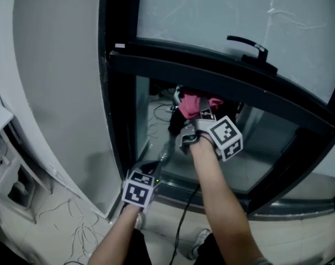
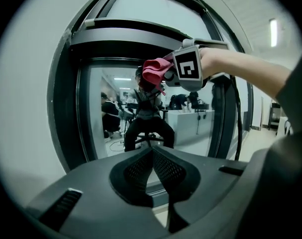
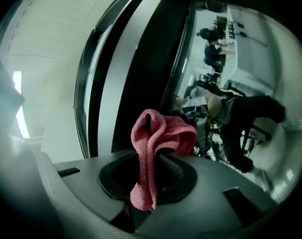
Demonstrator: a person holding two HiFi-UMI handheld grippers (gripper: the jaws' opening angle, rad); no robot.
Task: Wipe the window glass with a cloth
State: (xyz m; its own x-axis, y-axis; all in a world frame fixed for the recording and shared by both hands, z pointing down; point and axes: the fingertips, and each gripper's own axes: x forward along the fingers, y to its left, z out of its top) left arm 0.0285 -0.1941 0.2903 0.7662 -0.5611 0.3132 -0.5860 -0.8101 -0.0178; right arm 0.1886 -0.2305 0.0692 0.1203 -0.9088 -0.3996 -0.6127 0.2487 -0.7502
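At the lower pane of the black-framed window glass [image 1: 144, 115], the right tongs [image 3: 151, 164] are clamped on a bunched pink terry cloth [image 3: 160, 133], at or just before the pane. The left tongs [image 2: 151, 169], jaws together on nothing, hang lower. Wiping looks under way, but how much is already clean can't be told.

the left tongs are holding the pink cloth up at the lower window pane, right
No, the right tongs hold the pink cloth at the lower window pane; the left tongs are shut and empty. The right gripper view shows it.
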